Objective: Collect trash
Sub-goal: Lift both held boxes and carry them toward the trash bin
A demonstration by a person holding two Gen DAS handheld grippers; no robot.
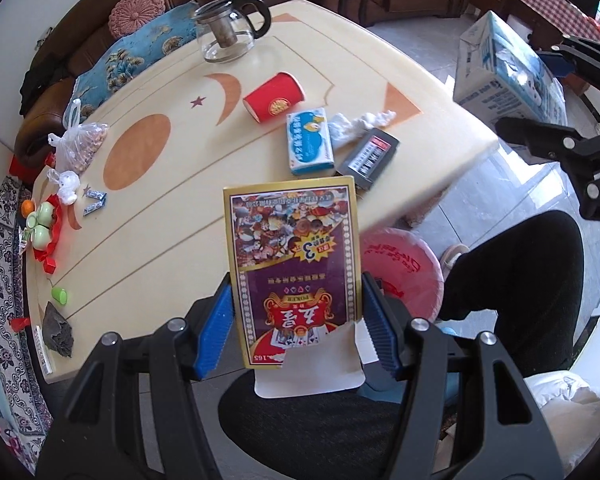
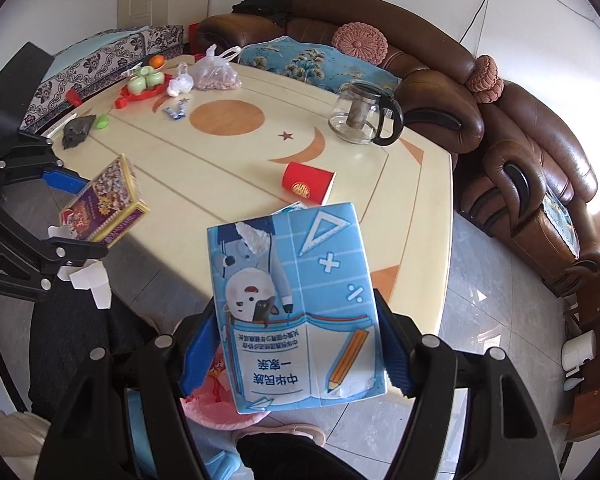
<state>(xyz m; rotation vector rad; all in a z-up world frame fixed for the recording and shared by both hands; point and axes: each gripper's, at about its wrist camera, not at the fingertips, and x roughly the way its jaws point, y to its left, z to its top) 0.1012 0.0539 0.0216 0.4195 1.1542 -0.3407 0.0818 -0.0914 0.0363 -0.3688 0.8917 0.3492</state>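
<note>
My left gripper (image 1: 298, 316) is shut on a purple-and-gold poker card box (image 1: 296, 268) with a torn flap, held above the table's near edge; it also shows in the right wrist view (image 2: 104, 204). My right gripper (image 2: 296, 344) is shut on a blue milk carton (image 2: 296, 312), which also shows in the left wrist view (image 1: 504, 72). On the cream table (image 1: 172, 184) lie a tipped red paper cup (image 1: 274, 98), a small blue box (image 1: 310, 142), a crumpled tissue (image 1: 358, 122) and a dark cigarette pack (image 1: 370, 156). A bin lined with a pink bag (image 1: 400, 268) stands below.
A glass teapot (image 1: 230, 26), a plastic bag of nuts (image 1: 80, 144), green cups on a red tray (image 1: 44, 224), a dark lump (image 1: 58, 330) and gum wrappers (image 1: 96, 200) are on the table. A brown leather sofa (image 2: 520, 160) wraps around the far side. The person's dark-trousered leg (image 1: 516, 292) is by the bin.
</note>
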